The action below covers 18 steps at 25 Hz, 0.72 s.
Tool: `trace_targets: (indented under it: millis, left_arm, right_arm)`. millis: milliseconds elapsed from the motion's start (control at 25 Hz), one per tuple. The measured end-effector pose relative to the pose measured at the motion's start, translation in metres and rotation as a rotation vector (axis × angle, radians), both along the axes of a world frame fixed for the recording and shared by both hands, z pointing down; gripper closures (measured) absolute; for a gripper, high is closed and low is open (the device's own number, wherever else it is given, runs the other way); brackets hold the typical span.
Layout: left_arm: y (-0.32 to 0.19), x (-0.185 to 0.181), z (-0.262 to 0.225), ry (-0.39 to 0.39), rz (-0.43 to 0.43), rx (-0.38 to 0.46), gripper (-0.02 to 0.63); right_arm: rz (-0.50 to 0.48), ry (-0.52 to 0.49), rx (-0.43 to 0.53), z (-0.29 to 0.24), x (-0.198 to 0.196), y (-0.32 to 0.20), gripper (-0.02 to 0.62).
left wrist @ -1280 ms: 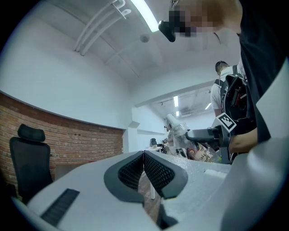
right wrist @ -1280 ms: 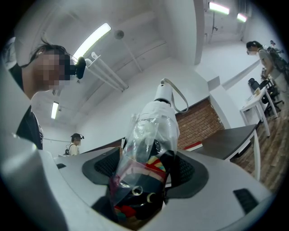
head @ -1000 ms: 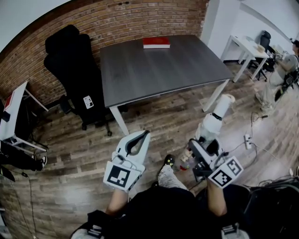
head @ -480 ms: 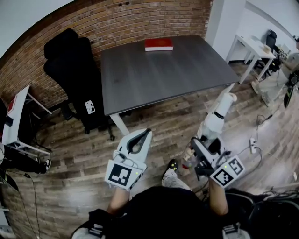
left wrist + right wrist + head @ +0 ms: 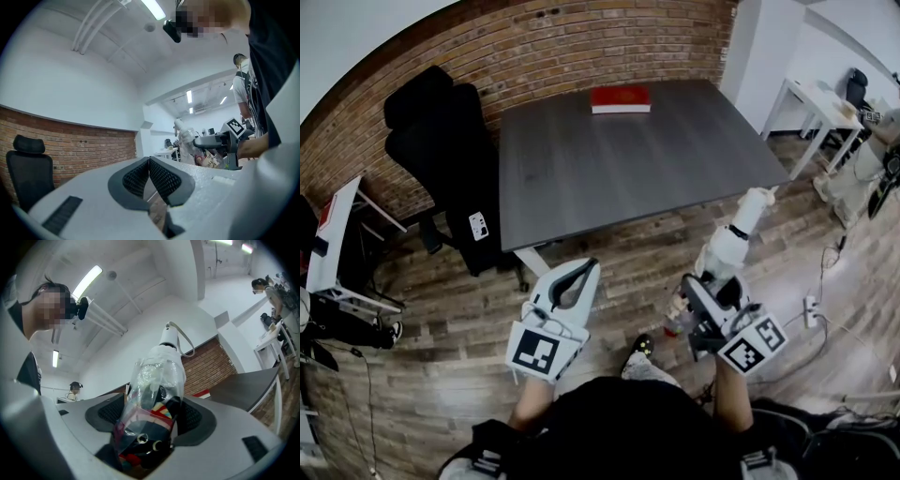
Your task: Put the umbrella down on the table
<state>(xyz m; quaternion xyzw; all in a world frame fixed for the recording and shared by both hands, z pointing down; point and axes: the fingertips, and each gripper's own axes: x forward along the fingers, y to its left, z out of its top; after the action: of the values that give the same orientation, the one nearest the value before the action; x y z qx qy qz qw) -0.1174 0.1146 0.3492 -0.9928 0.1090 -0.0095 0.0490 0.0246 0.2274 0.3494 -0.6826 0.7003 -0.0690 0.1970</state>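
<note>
- Right gripper: jaws pinch the lower body of the umbrella. In the right gripper view the plastic-wrapped, folded fabric fills the gap between the pads.
- The umbrella is held in the air, with its white handle end pointing toward 1 o'clock. That end lies near the table's near right corner, but the umbrella rests on nothing.
- Left gripper: jaws pressed together with nothing between them, held low at about 7 o'clock from the umbrella.
- Change over the last second: the table has drawn closer in the head view, and its near edge now sits lower in the picture. Both grippers keep the same posture. Judgement: the person has stepped forward, carrying the load.
- The grip on the umbrella is unchanged, with no sign of slipping.
- The tabletop is bare apart from a red book at its 12 o'clock edge. A black chair stands at 10 o'clock.
- Task status, as judged: the approach is under way and placement has not begun. The umbrella has yet to be carried over the tabletop and lowered.
</note>
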Motion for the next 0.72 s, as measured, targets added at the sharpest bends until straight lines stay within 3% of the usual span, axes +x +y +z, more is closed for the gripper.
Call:
trace_targets:
  millis: [720]
  left_arm:
    - [-0.048, 0.110, 0.002, -0.024, -0.011, -0.012, 0.603]
  right_arm:
    - [-0.021, -0.022, -0.010, 0.002, 0.104, -0.048, 0.270]
